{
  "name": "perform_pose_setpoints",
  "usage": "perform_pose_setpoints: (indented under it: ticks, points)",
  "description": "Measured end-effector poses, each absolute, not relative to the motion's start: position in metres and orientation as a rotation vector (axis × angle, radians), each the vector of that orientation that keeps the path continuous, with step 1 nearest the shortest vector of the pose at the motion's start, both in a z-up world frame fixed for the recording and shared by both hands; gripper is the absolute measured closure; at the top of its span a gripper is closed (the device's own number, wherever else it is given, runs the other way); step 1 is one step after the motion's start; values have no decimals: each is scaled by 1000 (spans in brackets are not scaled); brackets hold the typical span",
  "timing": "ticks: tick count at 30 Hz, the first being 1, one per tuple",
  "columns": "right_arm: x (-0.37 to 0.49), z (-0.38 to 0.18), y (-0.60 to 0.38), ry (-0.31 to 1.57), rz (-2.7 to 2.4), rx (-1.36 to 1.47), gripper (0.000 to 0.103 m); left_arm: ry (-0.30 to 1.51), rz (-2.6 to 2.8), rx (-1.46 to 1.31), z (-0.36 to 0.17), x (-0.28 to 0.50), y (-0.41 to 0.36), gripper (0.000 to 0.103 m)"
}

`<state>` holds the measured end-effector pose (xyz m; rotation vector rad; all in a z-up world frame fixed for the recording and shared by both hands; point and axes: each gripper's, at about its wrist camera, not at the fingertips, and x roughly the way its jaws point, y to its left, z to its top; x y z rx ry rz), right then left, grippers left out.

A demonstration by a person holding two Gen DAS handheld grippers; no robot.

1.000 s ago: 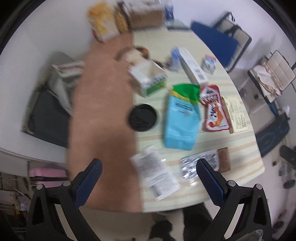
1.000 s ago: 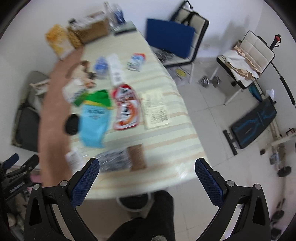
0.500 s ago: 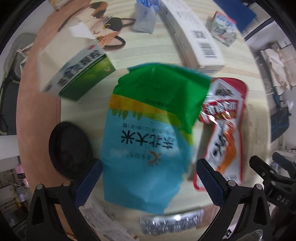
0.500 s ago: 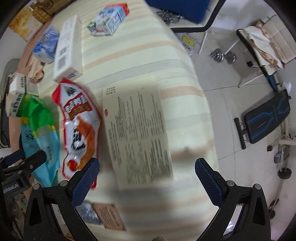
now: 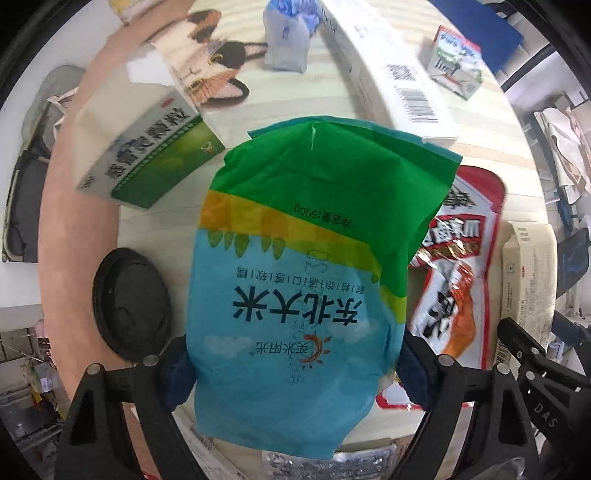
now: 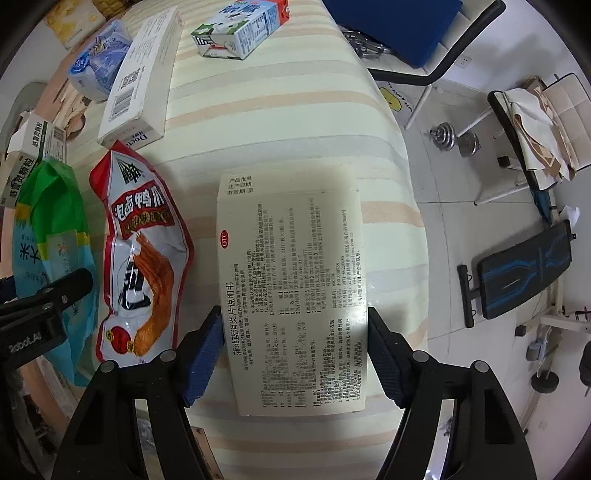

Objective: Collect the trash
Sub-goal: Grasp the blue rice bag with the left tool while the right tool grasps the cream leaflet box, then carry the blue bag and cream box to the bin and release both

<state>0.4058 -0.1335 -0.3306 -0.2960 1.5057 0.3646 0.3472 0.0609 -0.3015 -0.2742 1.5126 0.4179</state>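
A blue and green rice bag point(image 5: 295, 280) lies on the striped table point(image 6: 280, 122). My left gripper point(image 5: 291, 373) has closed its blue pads on the bag's two sides near its bottom end. The bag also shows at the left of the right wrist view point(image 6: 51, 236). A flattened cream medicine box point(image 6: 295, 288) with printed text lies on the table. My right gripper point(image 6: 295, 354) has its pads against the box's two long edges. A red snack pouch point(image 6: 140, 258) lies between the bag and the box.
A black lid point(image 5: 131, 302), a green and white box point(image 5: 147, 158), a long white box point(image 6: 140, 77), a milk carton point(image 6: 240, 29) and a blue tissue pack point(image 6: 98, 70) lie on the table. A foil blister pack point(image 5: 328, 463) is near the front edge. Chairs and a bench point(image 6: 524, 273) stand right.
Both grippers have dropped down to the table and closed in: the left one on the rice bag, the right one on the flattened medicine box.
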Motion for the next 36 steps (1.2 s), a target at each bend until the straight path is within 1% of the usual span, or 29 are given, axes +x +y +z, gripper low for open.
perform_pose_setpoints:
  ticks: [4, 7, 12, 13, 15, 16, 18, 21, 22, 27, 28, 29, 32, 36]
  points:
    - [397, -316, -142, 1493, 384, -286, 28, 1464, 462, -271, -266, 326, 42, 14]
    - [383, -294, -142, 1465, 395, -285, 29, 1415, 505, -273, -232, 301, 34, 14]
    - [358, -258, -151, 1408, 411, -250, 29, 1324, 564, -308, -179, 239, 28, 14]
    - [351, -250, -152, 1395, 414, -244, 29, 1307, 571, -311, -192, 232, 16, 14]
    - [335, -235, -154, 1369, 423, -235, 29, 1273, 577, -323, -174, 207, 9, 14]
    - [326, -228, -154, 1358, 427, -230, 29, 1259, 577, -323, -182, 209, 1, 14]
    - [305, -211, -156, 1328, 438, -222, 29, 1229, 568, -320, -177, 186, -1, 14]
    - [272, -195, -165, 1299, 452, -203, 29, 1187, 544, -321, -158, 137, -8, 14]
    - [255, -188, -168, 1289, 456, -198, 29, 1181, 535, -324, -167, 141, -5, 14]
    - [170, -170, -189, 1266, 464, -161, 29, 1166, 471, -351, -162, 53, -14, 14]
    - [149, -169, -195, 1269, 462, -153, 29, 1172, 458, -357, -172, 55, -18, 14]
    - [133, -170, -200, 1278, 460, -143, 29, 1181, 445, -367, -175, 34, -21, 14]
    - [79, -183, -216, 1321, 457, -124, 29, 1228, 409, -418, -199, -3, -24, 14]
    - [14, -230, -237, 1440, 455, -118, 29, 1321, 381, -482, -244, -41, -33, 14]
